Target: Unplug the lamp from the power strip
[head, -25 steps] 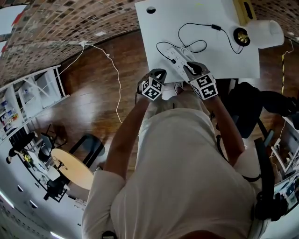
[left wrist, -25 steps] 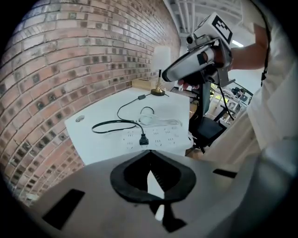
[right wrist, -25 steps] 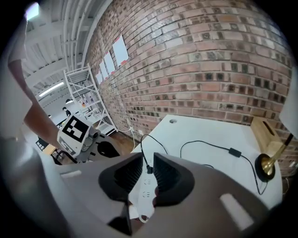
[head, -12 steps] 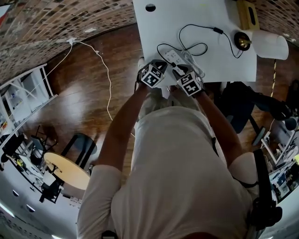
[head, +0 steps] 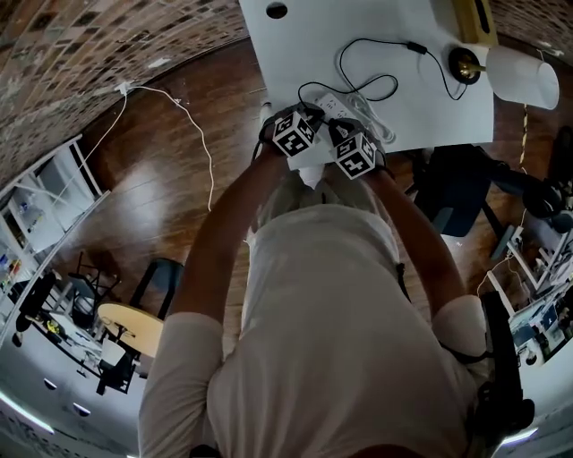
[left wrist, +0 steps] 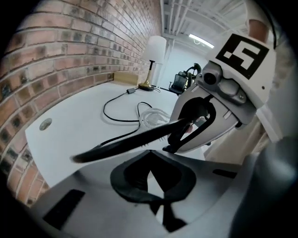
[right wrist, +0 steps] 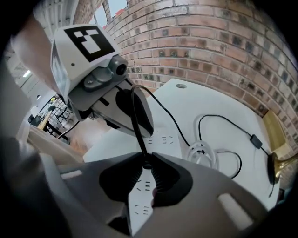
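Observation:
A white power strip (head: 329, 103) lies near the front edge of the white table (head: 430, 116). A thin black cord (head: 380, 88) with an inline switch runs from it to the lamp (head: 524, 76) at the back right. In the right gripper view, my right gripper (right wrist: 148, 162) hangs over the strip (right wrist: 160, 137). Its jaws have just been closing and now pinch the black cord (right wrist: 137, 125). My left gripper (left wrist: 150, 155) is shut beside it, with nothing seen between its tips. The cord (left wrist: 130, 142) crosses in front of the left gripper towards the right one.
A coil of white cable (right wrist: 202, 153) lies next to the strip. A yellow box (head: 470, 18) stands behind the lamp, and the table has a cable hole (head: 277, 11). A black chair (head: 457, 192) stands at the right, and a white lead (head: 192, 125) trails over the wooden floor.
Both grippers have moved up the picture, from just off the table's front edge onto the power strip. They now stand closer together.

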`<state>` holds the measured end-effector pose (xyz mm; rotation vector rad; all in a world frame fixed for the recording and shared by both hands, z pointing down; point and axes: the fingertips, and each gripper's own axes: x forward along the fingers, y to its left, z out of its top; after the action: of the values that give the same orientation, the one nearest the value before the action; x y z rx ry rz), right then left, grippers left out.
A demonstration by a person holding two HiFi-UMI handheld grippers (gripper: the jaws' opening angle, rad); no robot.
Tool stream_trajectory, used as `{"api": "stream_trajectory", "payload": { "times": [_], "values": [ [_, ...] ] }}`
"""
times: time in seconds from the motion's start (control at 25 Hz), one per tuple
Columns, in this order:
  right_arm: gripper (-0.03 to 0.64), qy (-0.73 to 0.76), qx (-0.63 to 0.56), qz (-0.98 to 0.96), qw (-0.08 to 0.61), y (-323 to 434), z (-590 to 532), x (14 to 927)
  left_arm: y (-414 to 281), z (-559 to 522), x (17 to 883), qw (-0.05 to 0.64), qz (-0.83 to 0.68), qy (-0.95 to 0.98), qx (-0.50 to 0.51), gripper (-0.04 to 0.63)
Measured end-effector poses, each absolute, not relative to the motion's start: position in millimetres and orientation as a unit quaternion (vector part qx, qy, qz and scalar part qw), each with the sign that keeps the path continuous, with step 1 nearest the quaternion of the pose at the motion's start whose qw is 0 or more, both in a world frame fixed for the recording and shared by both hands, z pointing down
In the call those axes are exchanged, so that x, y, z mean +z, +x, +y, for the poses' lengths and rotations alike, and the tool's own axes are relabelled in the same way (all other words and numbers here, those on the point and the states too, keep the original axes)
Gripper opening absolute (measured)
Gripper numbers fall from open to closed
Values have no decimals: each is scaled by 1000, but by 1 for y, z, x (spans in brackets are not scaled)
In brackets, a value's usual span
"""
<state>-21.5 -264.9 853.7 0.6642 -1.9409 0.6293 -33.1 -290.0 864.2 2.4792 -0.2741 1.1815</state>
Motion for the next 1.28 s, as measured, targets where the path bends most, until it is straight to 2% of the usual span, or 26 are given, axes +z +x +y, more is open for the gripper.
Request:
{"api": "stream_trajectory", "payload": {
  "times": [0.2, 0.52, 0.64, 0.8, 1.04, 1.28],
  "values": [
    [54, 279, 247, -793, 483, -18, -267, 855, -20, -290, 872, 151, -56, 887, 434, 3],
    [52, 297, 297, -778, 467, -16, -265, 853, -17, -280, 874, -1, -3, 899, 438, -5],
    [52, 293, 299, -780, 466, -15, -262, 853, -17, -274, 873, -38, 28, 900, 434, -9],
    [51, 309, 295, -766, 481, -14, -262, 853, -15, -274, 873, -34, 28, 895, 444, -9],
    [49, 302, 312, -759, 486, -16, -261, 851, -17, -276, 875, 16, -19, 895, 446, -8],
    [43, 302, 329, -747, 491, -12, -257, 850, -14, -274, 877, 11, -23, 893, 450, -8]
  ]
}}
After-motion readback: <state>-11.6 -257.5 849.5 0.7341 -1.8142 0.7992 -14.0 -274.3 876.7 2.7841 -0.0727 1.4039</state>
